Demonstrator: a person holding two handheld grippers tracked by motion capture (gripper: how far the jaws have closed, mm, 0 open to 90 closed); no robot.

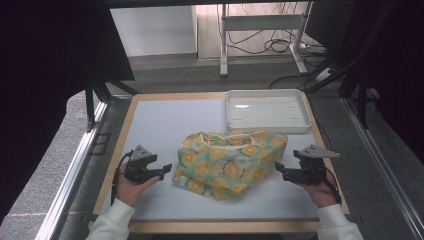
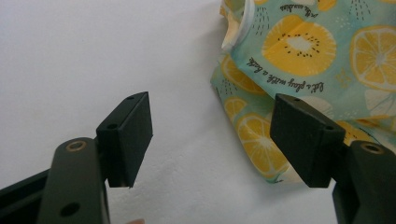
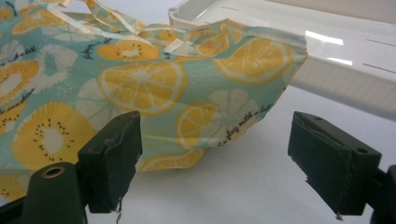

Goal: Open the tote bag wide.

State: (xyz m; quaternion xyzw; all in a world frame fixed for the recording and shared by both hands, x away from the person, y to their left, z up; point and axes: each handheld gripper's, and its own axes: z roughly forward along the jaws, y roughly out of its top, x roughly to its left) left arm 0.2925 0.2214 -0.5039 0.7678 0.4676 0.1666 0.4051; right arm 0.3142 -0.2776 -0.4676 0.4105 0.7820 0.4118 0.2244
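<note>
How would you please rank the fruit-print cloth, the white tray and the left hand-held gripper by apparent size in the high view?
1. fruit-print cloth
2. white tray, only slightly smaller and farther away, so unsure
3. left hand-held gripper, clearly smallest

In the left gripper view the fruit-print cloth (image 2: 303, 70) ran off the top and right edges, and its lower corner lay hidden behind the right-hand jaw. In the right gripper view the cloth was cut by the left and top edges, with part behind the left-hand jaw, and the white tray (image 3: 327, 56) passed out of frame at the far right. In the high view the sleeves (image 1: 112, 222) were cut off at the near edge, and the cloth's small lettering was too small to read.
</note>
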